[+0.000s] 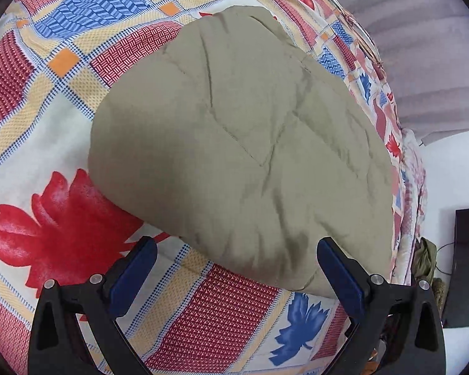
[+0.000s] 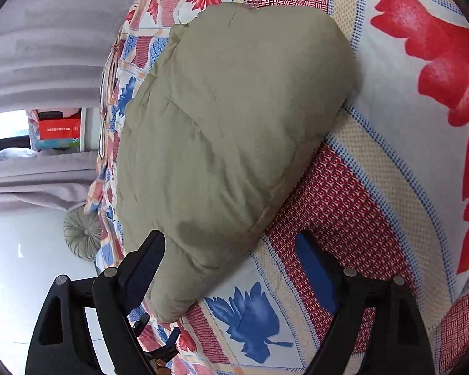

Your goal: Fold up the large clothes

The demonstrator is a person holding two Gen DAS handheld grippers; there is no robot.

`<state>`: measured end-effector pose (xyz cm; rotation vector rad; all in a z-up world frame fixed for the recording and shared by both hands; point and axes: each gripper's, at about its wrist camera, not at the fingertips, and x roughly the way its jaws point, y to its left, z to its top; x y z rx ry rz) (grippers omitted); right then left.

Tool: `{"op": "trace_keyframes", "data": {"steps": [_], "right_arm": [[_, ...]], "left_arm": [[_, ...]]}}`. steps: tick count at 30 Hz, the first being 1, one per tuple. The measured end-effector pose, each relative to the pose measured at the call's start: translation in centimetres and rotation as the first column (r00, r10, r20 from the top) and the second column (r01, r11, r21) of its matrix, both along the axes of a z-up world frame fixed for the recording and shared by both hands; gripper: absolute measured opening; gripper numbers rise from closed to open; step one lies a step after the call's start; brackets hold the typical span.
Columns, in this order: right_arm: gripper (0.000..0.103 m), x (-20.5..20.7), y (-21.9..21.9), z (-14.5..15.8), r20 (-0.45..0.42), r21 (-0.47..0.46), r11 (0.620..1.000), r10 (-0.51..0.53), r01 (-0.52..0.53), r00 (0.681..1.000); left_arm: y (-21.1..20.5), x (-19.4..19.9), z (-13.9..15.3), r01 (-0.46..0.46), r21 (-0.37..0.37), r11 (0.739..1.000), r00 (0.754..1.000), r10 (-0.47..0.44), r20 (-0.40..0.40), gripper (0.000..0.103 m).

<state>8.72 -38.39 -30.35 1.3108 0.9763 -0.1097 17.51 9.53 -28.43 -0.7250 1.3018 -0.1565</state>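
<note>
olive quilted garment (image 1: 240, 143) lies bundled on the bed, folded into a puffy, rounded mass with stitched seam lines and shallow creases across its top. it rests on a patterned bedsheet (image 1: 47, 143) printed with red and blue leaves, red woven-look blocks, and cream bands with blue dots and orange squares.

left gripper (image 1: 236, 268): jaws stand wide apart, blue pads facing inward. the near edge of the garment falls between them in the left wrist view; the right-hand pad sits just beside or against the fabric edge, and contact cannot be confirmed. the other pad is clear, over bare sheet. nothing gripped.

right gripper (image 2: 234, 265): jaws spread wide. in the right wrist view the left-hand finger overlaps the lower lobe of the garment (image 2: 222, 131); the other finger is over the red patterned sheet, apart from the fabric. the pads are not pressing on the cloth; nothing held.

garment position: toward one long edge of the bed (image 2: 375, 187), where the sheet drapes over the side. beyond that edge, pale grey curtains (image 2: 40, 62) hang along the wall. a round pleated cushion (image 2: 83, 234) sits on the light floor beside the bed. a red box (image 2: 59, 128) shows further back, label too small to read. a dark flat panel (image 1: 466, 265) stands at the far right of the left wrist view.
</note>
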Motion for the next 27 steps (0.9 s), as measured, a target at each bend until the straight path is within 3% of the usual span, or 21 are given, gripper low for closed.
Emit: {"op": "trace_keyframes", "data": {"steps": [7,8,9,17,18,22,24,25,27], "right_arm": [[0.088,2.8,0.2,-0.9,0.048,0.059,0.998,-0.010,0.007,0.999],[0.092,3.0,0.1,-1.0,0.064,0.073,0.997,-0.015,0.010,0.998],[0.103,3.2,0.2,-1.0,0.082,0.082,0.997,-0.021,0.014,0.996],[0.103,4.5,0.5,-2.0,0.082,0.123,0.992,-0.014,0.004,0.996],[0.103,4.6,0.6,-2.3,0.082,0.138,0.990,-0.020,0.009,0.996],[0.103,4.7,0.7,-3.4,0.075,0.206,0.978,-0.051,0.035,0.996],[0.097,4.7,0.8,-3.6,0.063,0.226,0.973,-0.065,0.049,0.996],[0.076,4.7,0.8,-3.8,0.046,0.235,0.971,-0.068,0.055,0.997],[0.050,4.5,0.8,-4.2,0.017,0.253,0.966,-0.064,0.058,0.998]], "left_arm": [[-0.8,2.2,-0.4,-0.033,-0.039,0.999,0.999,0.034,0.023,0.103],[-1.0,2.5,-0.5,-0.037,-0.038,0.999,0.999,0.037,0.024,0.103],[-1.1,2.8,-0.6,-0.040,-0.037,0.999,0.999,0.041,0.024,0.103],[-1.4,4.3,-1.9,-0.102,-0.049,0.994,0.995,0.103,0.017,0.102],[-1.4,4.6,-2.0,-0.107,-0.042,0.993,0.994,0.108,0.010,0.096],[-1.3,5.3,-1.8,-0.094,-0.053,0.994,0.995,0.095,0.006,0.040],[-0.9,5.1,-1.1,-0.091,-0.053,0.994,0.995,0.093,0.037,0.027],[-0.9,5.0,-0.6,-0.084,-0.045,0.996,0.995,0.086,0.055,0.023],[-0.9,4.4,0.5,-0.062,-0.019,0.998,0.994,0.063,0.085,0.020]]}}
